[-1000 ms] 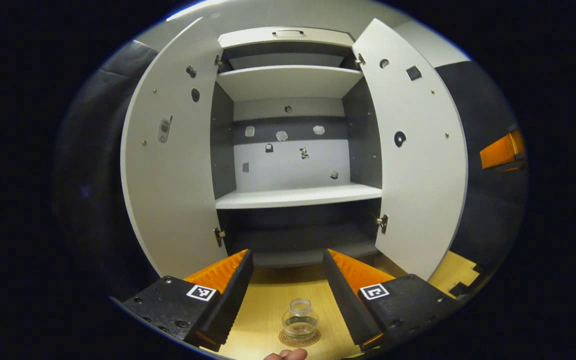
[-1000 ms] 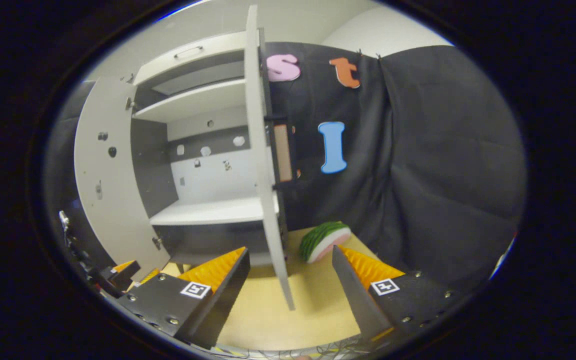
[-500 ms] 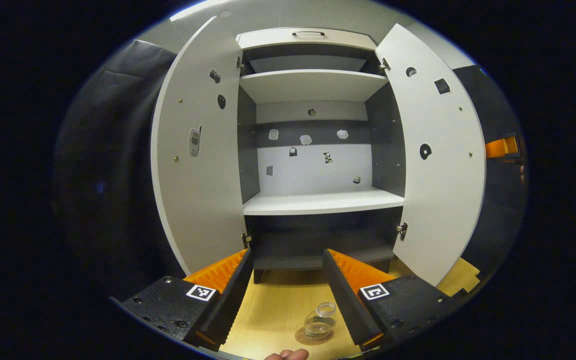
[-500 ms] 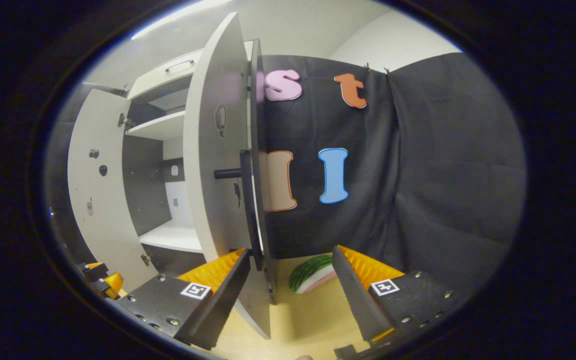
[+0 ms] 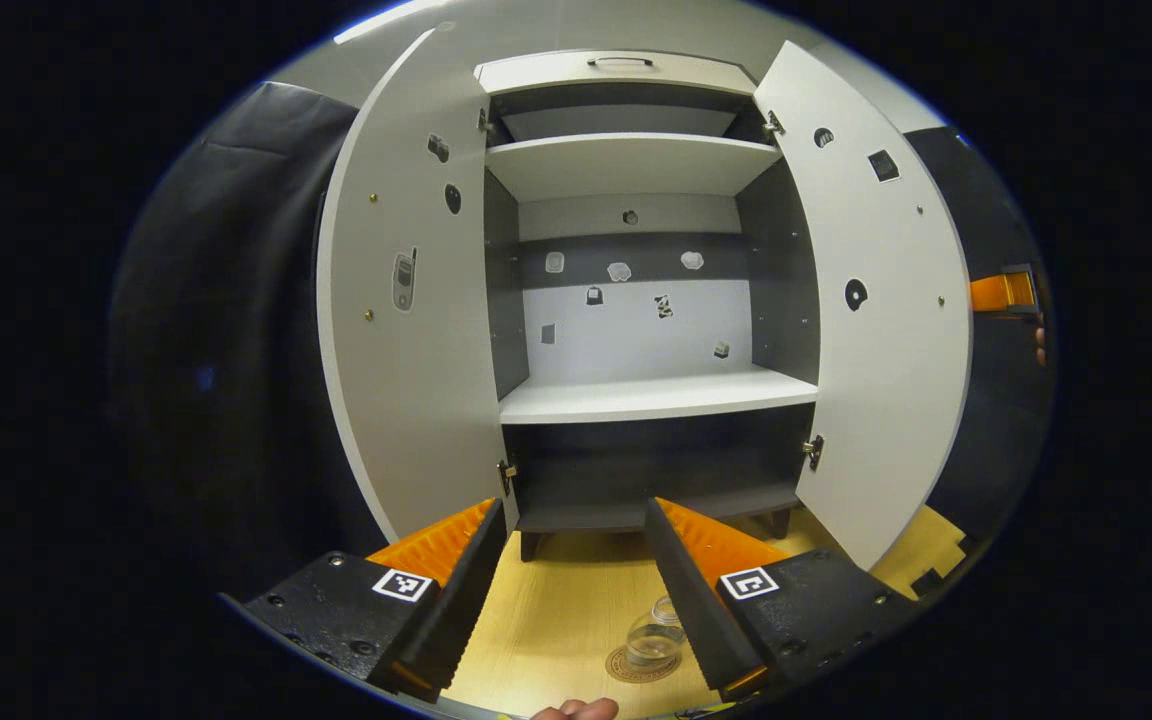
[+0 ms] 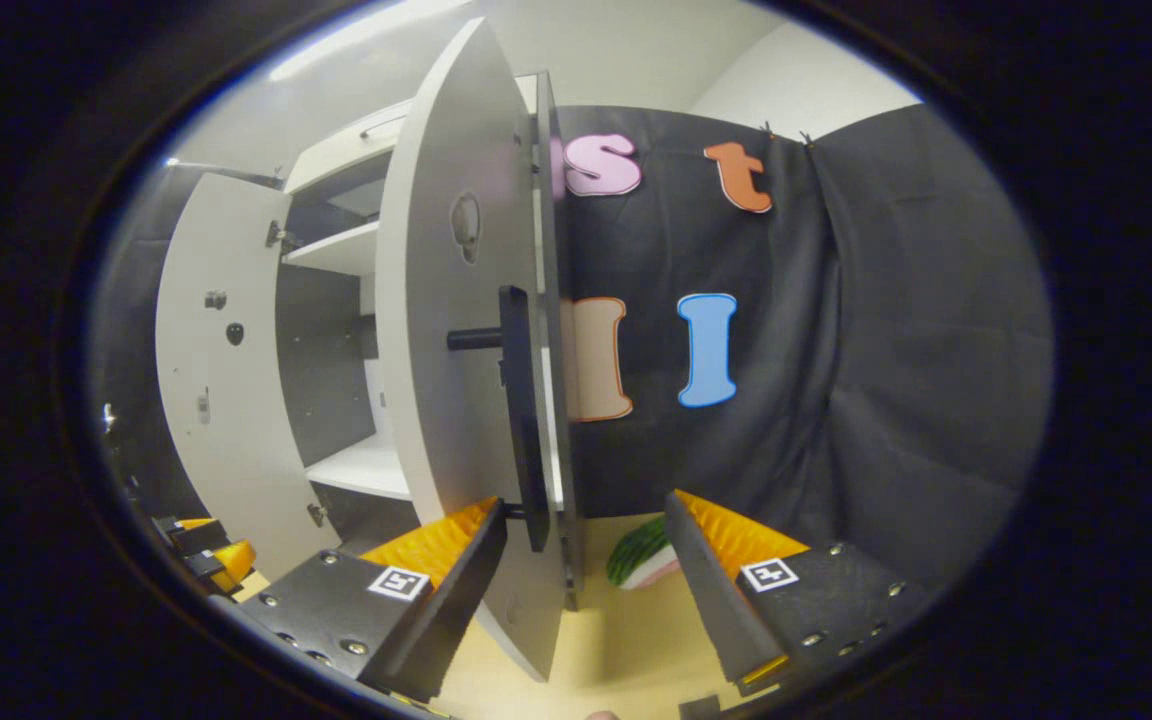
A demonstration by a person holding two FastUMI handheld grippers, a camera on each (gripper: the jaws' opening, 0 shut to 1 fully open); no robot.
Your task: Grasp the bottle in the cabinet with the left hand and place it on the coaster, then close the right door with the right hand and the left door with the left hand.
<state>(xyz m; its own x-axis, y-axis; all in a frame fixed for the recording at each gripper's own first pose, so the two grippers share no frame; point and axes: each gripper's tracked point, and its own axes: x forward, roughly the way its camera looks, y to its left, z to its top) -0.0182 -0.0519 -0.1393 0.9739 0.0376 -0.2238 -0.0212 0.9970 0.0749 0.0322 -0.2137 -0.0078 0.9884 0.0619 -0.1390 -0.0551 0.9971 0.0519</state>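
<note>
The small clear bottle stands upright on the round coaster on the wooden table, low in the left gripper view. It stands just inside the right finger of my left gripper, which is open, holds nothing and is drawn back from the cabinet. The left door and the right door both stand open. In the right gripper view my right gripper is open at the outer face of the right door. The black handle hangs just above its left finger. Whether it touches the door is unclear.
A watermelon-slice toy lies on the table behind the right door, by the black cloth wall. The cabinet shelves are bare. My left gripper shows low at the left of the right gripper view. A fingertip shows at the bottom edge.
The right gripper has come round from the right door's edge to its outer face, close to the handle. The left gripper has backed away and swung left; the bottle stays on the coaster.
</note>
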